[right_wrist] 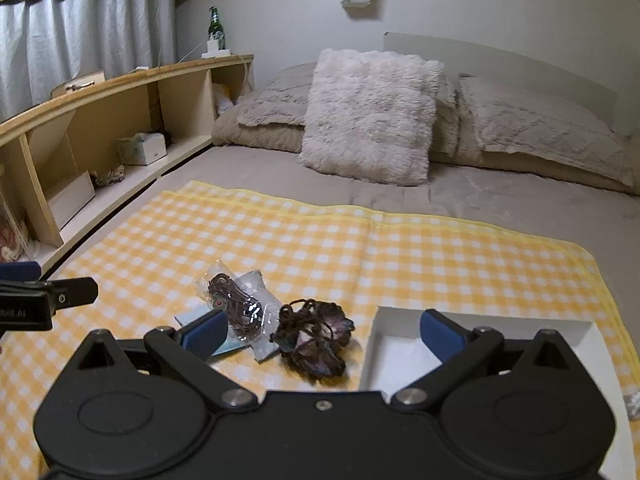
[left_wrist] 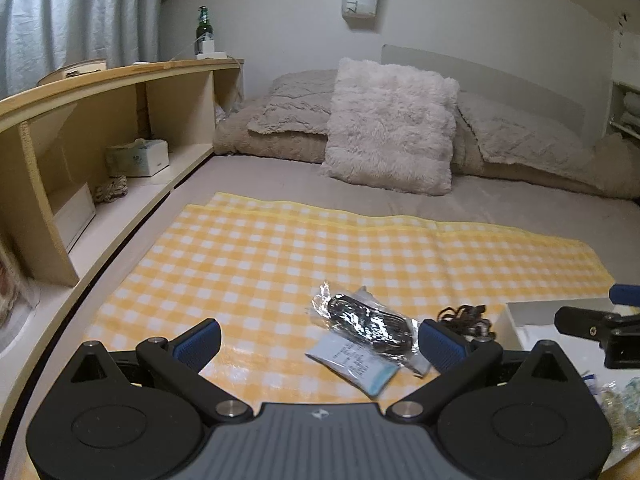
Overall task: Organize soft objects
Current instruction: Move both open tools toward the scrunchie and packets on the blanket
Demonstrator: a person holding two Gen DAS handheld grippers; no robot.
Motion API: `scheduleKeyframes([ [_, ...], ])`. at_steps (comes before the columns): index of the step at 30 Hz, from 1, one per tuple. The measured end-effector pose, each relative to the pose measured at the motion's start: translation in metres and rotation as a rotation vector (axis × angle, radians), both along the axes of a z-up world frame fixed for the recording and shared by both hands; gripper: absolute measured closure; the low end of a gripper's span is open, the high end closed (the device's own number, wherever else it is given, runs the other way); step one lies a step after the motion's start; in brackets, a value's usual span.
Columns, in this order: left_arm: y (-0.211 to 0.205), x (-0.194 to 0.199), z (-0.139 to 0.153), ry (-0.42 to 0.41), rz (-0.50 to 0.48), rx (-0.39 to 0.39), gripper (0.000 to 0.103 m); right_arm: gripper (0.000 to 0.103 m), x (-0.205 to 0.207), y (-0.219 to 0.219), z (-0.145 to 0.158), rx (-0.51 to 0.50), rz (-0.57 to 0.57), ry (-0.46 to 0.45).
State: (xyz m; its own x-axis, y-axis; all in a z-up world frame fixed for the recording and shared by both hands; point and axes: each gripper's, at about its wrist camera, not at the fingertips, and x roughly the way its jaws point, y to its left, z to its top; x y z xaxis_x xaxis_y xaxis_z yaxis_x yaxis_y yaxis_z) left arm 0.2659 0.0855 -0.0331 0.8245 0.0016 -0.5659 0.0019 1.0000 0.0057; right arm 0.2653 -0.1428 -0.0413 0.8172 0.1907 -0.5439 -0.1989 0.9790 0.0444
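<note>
On a yellow checked cloth [left_wrist: 280, 248] on the bed lie a clear plastic bag with a dark cord [left_wrist: 366, 322], a small light-blue packet [left_wrist: 354, 366] and a dark brown tangled soft item [right_wrist: 314, 338]. The bag [right_wrist: 238, 306] and the cloth [right_wrist: 360, 252] also show in the right wrist view. A white open box [right_wrist: 404, 354] sits right of them; it also shows in the left wrist view [left_wrist: 528, 320]. My left gripper [left_wrist: 320, 344] is open and empty above the bag and packet. My right gripper [right_wrist: 324, 334] is open and empty above the brown item.
A fluffy white cushion [left_wrist: 390, 124] leans on beige pillows [left_wrist: 520, 136] at the head of the bed. A wooden shelf unit [left_wrist: 112, 120] runs along the left with a tissue box [left_wrist: 138, 156] and a green bottle [left_wrist: 204, 28] on top.
</note>
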Motion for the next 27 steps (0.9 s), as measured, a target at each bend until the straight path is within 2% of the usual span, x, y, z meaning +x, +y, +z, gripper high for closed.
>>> scheduleKeyframes([
  [5,0.003,0.028,-0.021,0.029,-0.076,0.072,0.0,0.0,0.021,0.009,-0.01,0.014,0.014,0.009],
  [11,0.005,0.062,-0.056,0.129,-0.174,0.044,0.0,0.0,0.046,0.023,-0.026,-0.026,0.014,0.033],
  [17,-0.006,0.09,-0.086,0.191,-0.297,0.096,0.0,0.0,0.069,0.03,-0.046,-0.089,0.07,0.057],
  [22,-0.017,0.108,-0.105,0.23,-0.386,0.123,0.0,0.0,0.093,0.027,-0.062,-0.062,0.08,0.127],
  [27,-0.024,0.123,-0.124,0.273,-0.457,0.161,0.0,0.0,0.11,0.025,-0.079,-0.079,0.091,0.157],
])
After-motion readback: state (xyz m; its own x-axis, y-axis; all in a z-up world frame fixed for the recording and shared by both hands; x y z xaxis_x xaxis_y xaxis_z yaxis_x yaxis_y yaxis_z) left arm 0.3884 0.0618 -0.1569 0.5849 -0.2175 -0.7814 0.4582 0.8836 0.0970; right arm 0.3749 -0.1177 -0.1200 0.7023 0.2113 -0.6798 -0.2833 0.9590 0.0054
